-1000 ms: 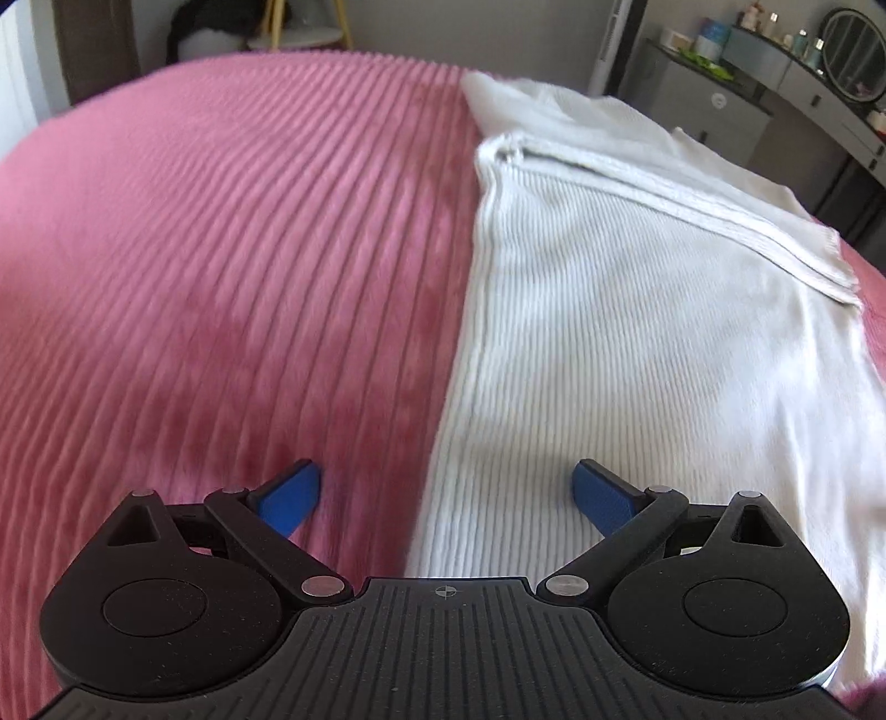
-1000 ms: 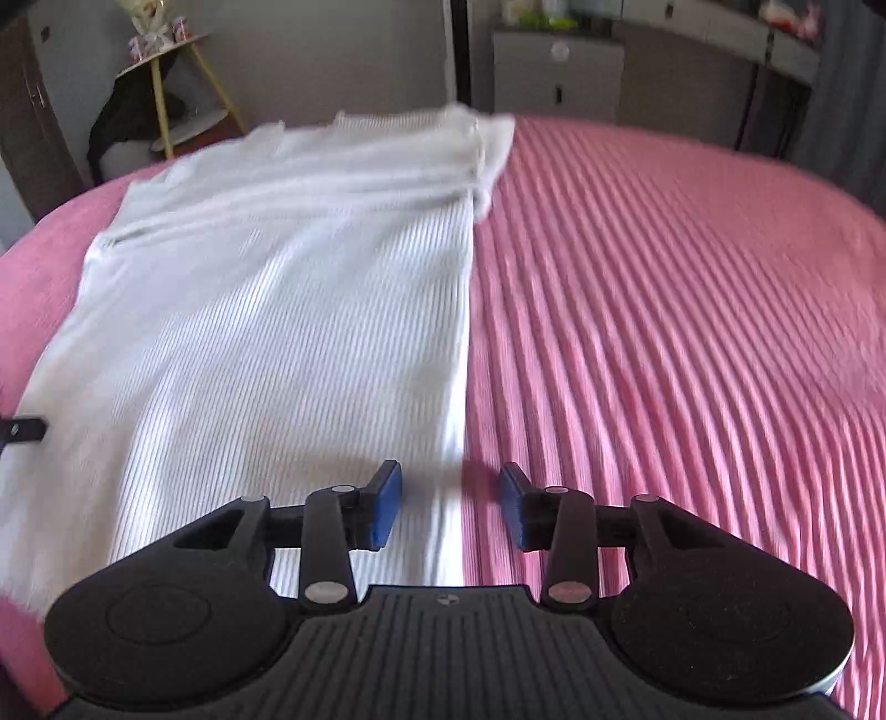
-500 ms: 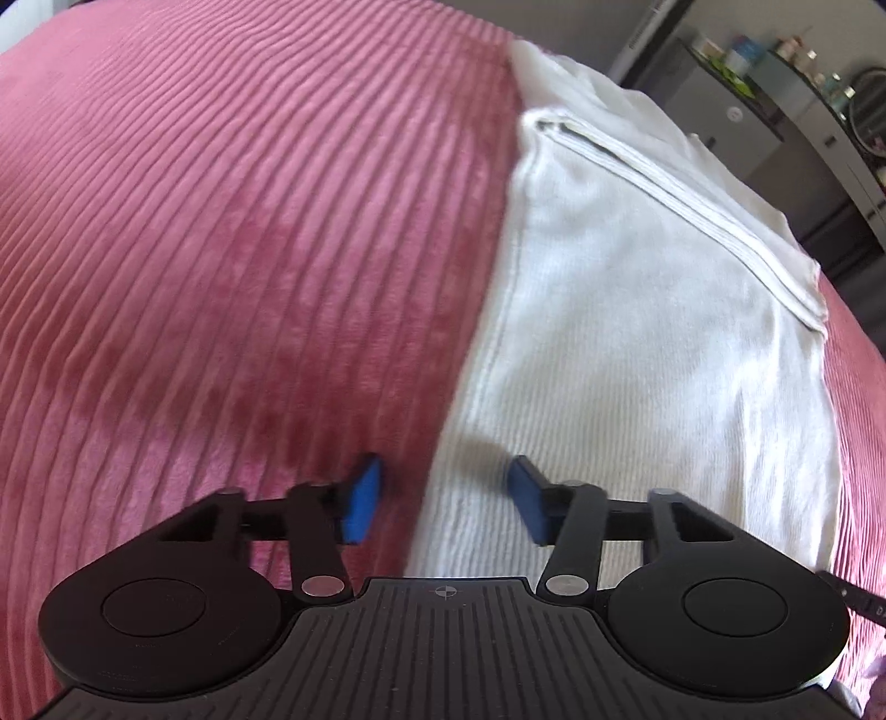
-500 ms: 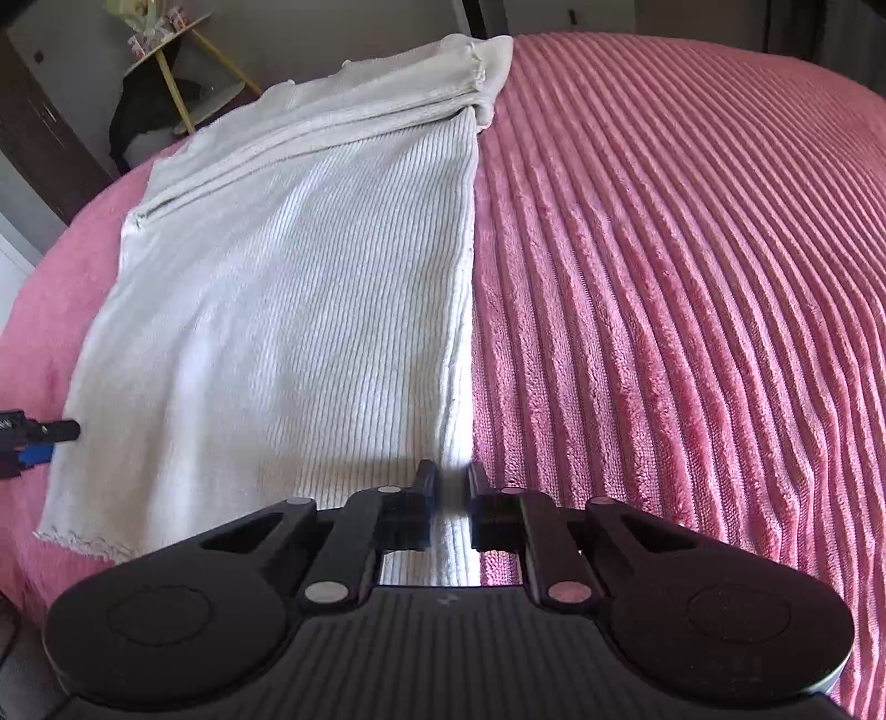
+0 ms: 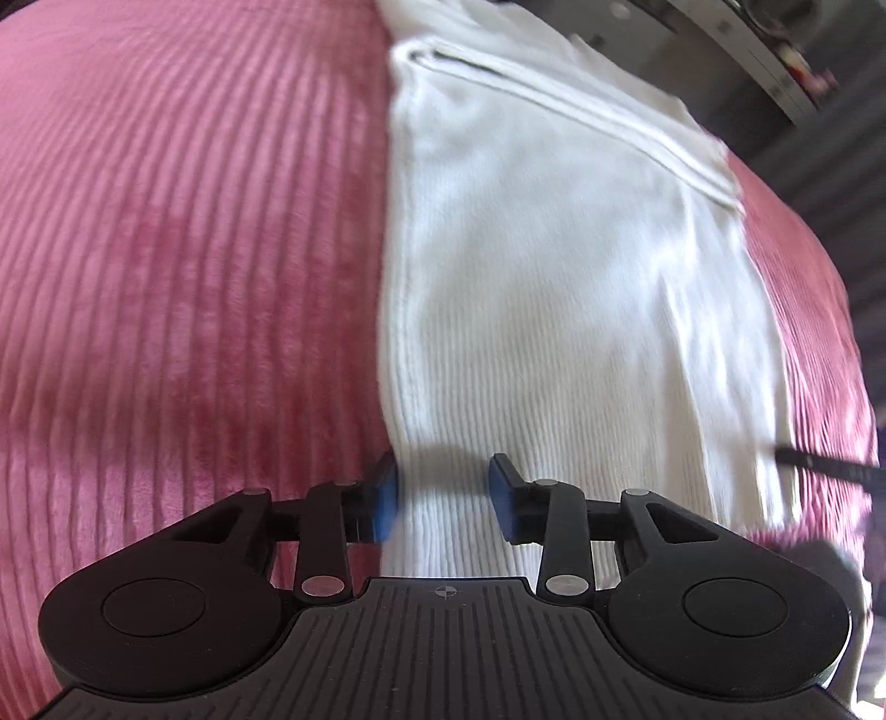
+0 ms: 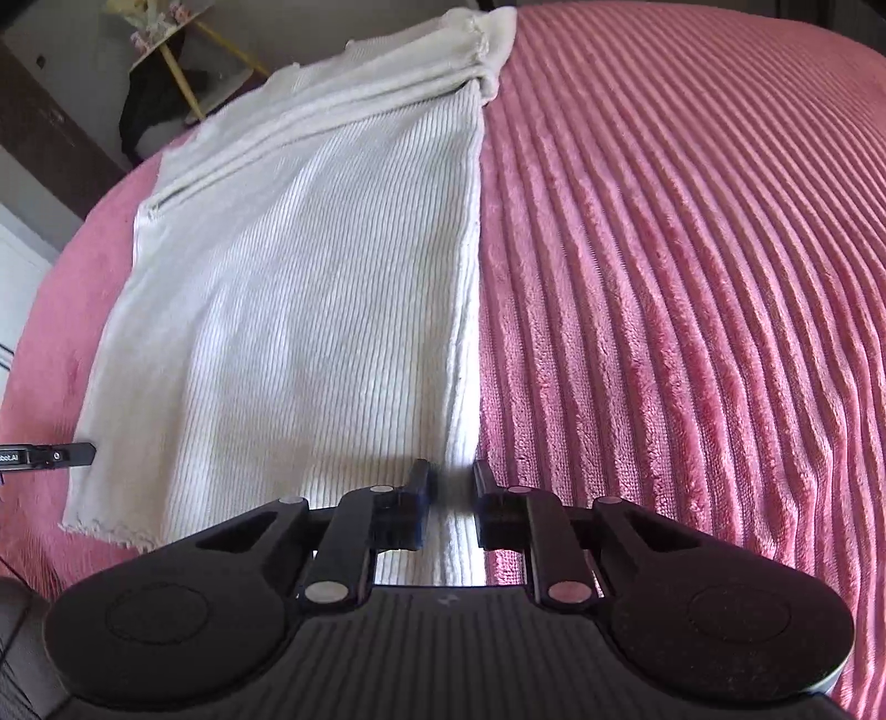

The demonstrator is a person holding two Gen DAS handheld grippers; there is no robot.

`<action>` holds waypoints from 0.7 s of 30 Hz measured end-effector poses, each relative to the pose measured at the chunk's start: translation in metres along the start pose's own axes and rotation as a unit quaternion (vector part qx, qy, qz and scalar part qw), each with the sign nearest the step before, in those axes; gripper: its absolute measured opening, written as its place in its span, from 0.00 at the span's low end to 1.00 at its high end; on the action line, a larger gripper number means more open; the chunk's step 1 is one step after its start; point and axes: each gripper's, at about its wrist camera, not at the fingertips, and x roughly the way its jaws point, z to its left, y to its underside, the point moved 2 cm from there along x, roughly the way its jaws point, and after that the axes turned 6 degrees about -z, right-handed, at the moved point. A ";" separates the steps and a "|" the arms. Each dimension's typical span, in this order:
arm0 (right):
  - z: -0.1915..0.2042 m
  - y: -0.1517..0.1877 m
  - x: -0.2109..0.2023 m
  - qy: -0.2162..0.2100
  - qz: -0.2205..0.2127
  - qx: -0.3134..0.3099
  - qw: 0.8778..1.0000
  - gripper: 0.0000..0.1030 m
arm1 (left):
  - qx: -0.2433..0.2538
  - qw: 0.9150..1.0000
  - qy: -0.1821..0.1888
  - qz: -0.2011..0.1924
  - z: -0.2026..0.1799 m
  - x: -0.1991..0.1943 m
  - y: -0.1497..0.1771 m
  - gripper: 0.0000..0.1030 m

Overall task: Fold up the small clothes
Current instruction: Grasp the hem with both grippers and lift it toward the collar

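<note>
A white ribbed garment [image 5: 554, 288] lies flat on a pink ribbed blanket [image 5: 183, 266], with its sleeves folded across the far end. It also shows in the right wrist view [image 6: 310, 310]. My left gripper [image 5: 443, 493] straddles the garment's left edge near the hem, its jaws narrowed but still apart. My right gripper [image 6: 449, 493] is shut on the garment's right edge near the hem. The hem itself is hidden under both grippers.
The pink blanket [image 6: 692, 277] spreads wide on both sides. The right gripper's tip [image 5: 819, 462] shows at the left wrist view's right edge, the left gripper's tip [image 6: 50, 455] at the right wrist view's left edge. A yellow stand [image 6: 183, 50] and grey furniture [image 5: 775, 61] stand beyond.
Both grippers have dropped onto the garment's near corners. The left jaws have narrowed around the left edge. The right jaws have closed on the right edge.
</note>
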 end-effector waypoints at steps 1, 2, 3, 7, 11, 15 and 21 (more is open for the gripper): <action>0.000 -0.002 0.001 0.000 0.003 -0.004 1.000 0.15 | 0.005 1.000 0.002 0.003 -0.001 0.000 0.001 0.25; 0.001 -0.002 0.002 0.001 0.005 -0.007 1.000 0.14 | 0.010 1.000 0.005 0.007 -0.001 0.000 0.000 0.14; 0.001 -0.003 0.002 -0.001 0.004 -0.006 1.000 0.09 | 0.014 1.000 0.007 0.008 -0.002 0.000 -0.001 0.11; -0.004 -0.011 -0.004 -0.054 -0.003 0.052 0.997 0.08 | 0.013 0.999 0.050 -0.007 -0.003 -0.013 -0.011 0.10; -0.003 -0.031 -0.015 -0.096 -0.044 0.116 0.988 0.07 | -0.053 0.989 0.120 -0.064 0.001 -0.037 -0.042 0.10; -0.001 -0.069 -0.025 -0.102 -0.112 0.175 0.973 0.07 | -0.133 0.973 0.151 -0.117 0.008 -0.046 -0.085 0.10; -0.025 -0.119 -0.006 -0.081 -0.200 0.276 0.936 0.12 | -0.235 0.954 0.101 -0.156 0.031 -0.017 -0.133 0.12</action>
